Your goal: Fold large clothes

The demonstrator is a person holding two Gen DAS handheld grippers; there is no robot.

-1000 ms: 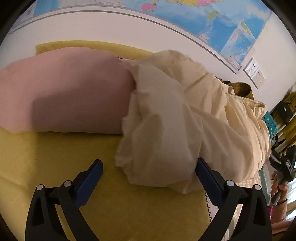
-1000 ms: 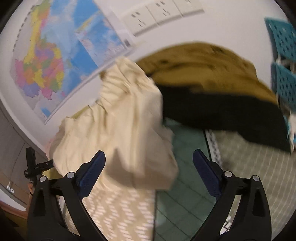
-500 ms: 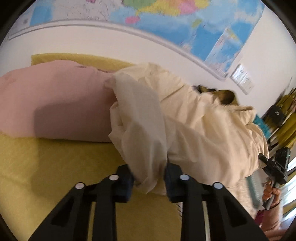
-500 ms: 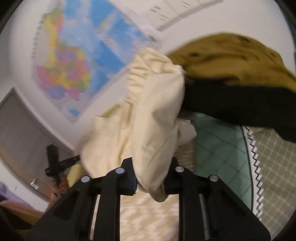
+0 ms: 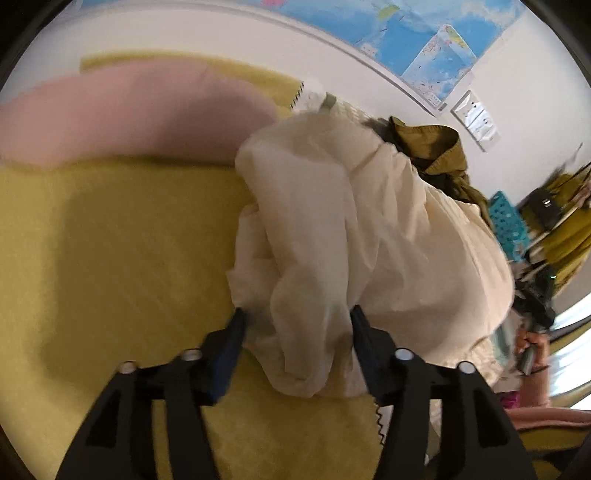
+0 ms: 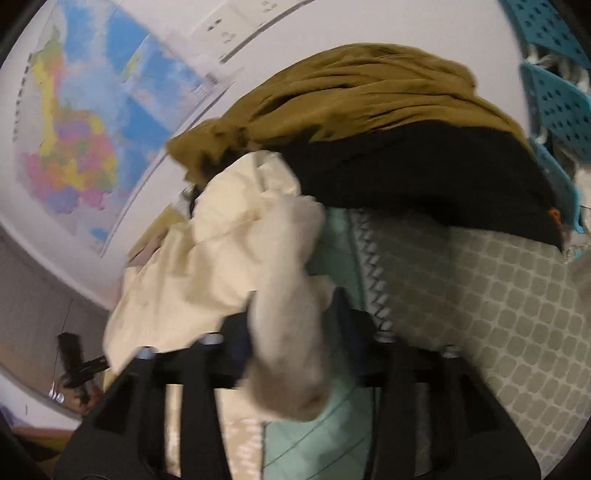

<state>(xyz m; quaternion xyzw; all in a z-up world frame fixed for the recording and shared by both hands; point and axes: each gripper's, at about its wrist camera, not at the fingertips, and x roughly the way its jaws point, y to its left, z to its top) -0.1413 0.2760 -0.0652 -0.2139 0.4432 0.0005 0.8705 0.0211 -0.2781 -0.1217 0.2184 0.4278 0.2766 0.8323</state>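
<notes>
Cream cotton fills most of what I see from both wrists: the cream garment lies bunched on the yellow bed cover, just beside the pink pillow and against the wall with the map.

From the left wrist, my left gripper has a hanging fold of that garment between its blue pads. The jaws are opening, and they stand moderately wide; the cloth brushes the right-side finger, but I cannot see it squeezed, so I read this as loose cloth between parted fingers rather than a firm hold. Far on the picture's right a hand holds the other gripper, small and blurred.

From the right wrist, my right gripper straddles another thick roll of the cream garment, which droops down between the fingers. These jaws are opening too. The picture is blurred, so I cannot tell whether the pads press on the cloth.

Behind the roll sit an olive-brown garment heaped over a black garment, both resting on a patterned quilt with a mint-green panel. Turquoise perforated baskets stand at the upper right edge, near the wall sockets.
</notes>
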